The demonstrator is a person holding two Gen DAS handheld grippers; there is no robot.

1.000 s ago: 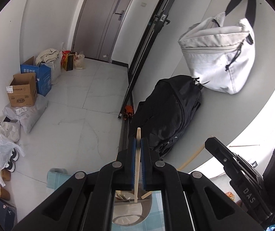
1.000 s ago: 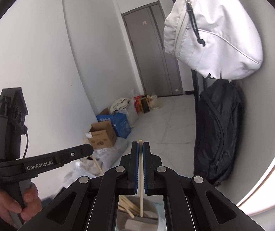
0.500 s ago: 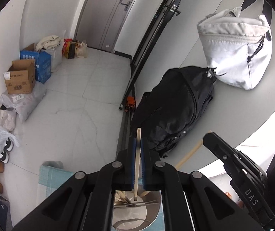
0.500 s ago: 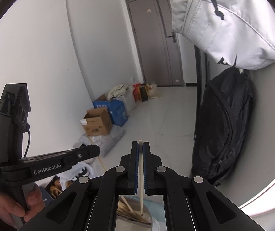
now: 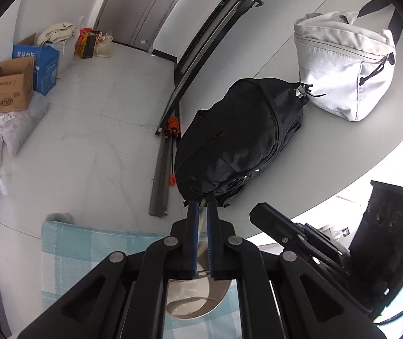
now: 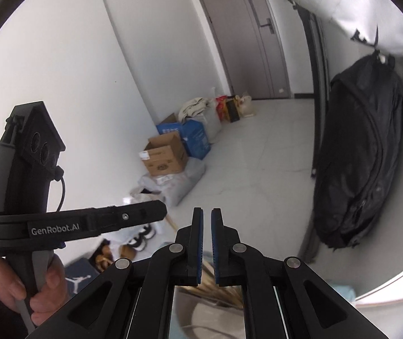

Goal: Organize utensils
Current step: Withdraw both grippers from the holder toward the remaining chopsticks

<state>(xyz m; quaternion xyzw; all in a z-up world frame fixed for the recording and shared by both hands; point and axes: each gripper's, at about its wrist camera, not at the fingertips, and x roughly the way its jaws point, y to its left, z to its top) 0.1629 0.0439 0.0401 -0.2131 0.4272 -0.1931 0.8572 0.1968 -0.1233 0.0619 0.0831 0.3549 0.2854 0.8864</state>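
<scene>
Now, left wrist view: left tongs [image 5: 201, 212] still clenched on chopstick [image 5: 202, 220], lowered over steel bowl [image 5: 201, 302] on checked cloth [image 5: 88, 251]. Right wrist view: right tongs [image 6: 206, 217] opening, chopstick gone from between pads, dropped among chopsticks in bowl [image 6: 215, 288]; one delivered, one pending.

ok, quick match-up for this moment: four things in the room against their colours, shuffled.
Things:
1. backpack
2. hanging bag
3. cardboard box
4. checked cloth

Colours:
A. brown
B. light blue
C. black
D. pale grey

Pairs: 1-C, 2-D, 3-A, 4-B
</scene>
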